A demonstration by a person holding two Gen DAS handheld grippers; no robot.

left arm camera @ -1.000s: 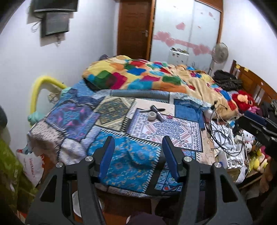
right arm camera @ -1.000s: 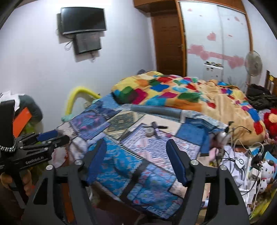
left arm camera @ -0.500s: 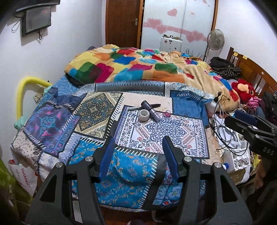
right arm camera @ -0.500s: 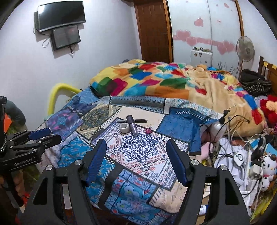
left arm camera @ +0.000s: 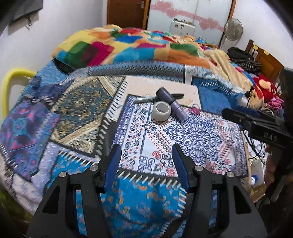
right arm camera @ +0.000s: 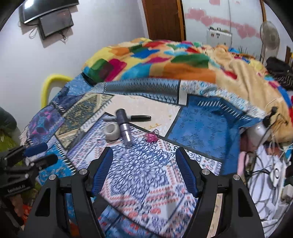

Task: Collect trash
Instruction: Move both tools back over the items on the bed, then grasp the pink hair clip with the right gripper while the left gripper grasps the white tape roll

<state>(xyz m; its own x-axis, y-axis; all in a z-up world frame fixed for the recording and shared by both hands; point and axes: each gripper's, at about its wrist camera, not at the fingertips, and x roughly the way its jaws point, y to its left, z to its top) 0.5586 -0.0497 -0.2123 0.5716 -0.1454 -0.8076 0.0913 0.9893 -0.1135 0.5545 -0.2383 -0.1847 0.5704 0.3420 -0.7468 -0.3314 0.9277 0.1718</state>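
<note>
A white tape roll (left arm camera: 161, 111) (right arm camera: 111, 131), a purple-grey cylinder (left arm camera: 171, 103) (right arm camera: 124, 127), a black marker (left arm camera: 159, 97) (right arm camera: 135, 118) and a small pink wad (right arm camera: 151, 137) lie together on the patterned blue-and-white bedspread (left arm camera: 192, 135). My left gripper (left arm camera: 145, 163) is open and empty, above the bed's near edge, short of the items. My right gripper (right arm camera: 143, 169) is open and empty, also short of them; it shows at the right of the left wrist view (left arm camera: 256, 122). The left gripper shows at the lower left of the right wrist view (right arm camera: 31, 159).
A colourful patchwork blanket (left arm camera: 128, 45) is heaped at the far side of the bed. Cables and white items (right arm camera: 271, 170) crowd the right side. A yellow frame (left arm camera: 11, 80) stands by the left wall. A fan (left arm camera: 233, 30) and a wooden door (left arm camera: 126, 12) are behind.
Both grippers have moved forward and down toward the bed; the tape roll, cylinder and marker now look larger and closer. Both stay open.
</note>
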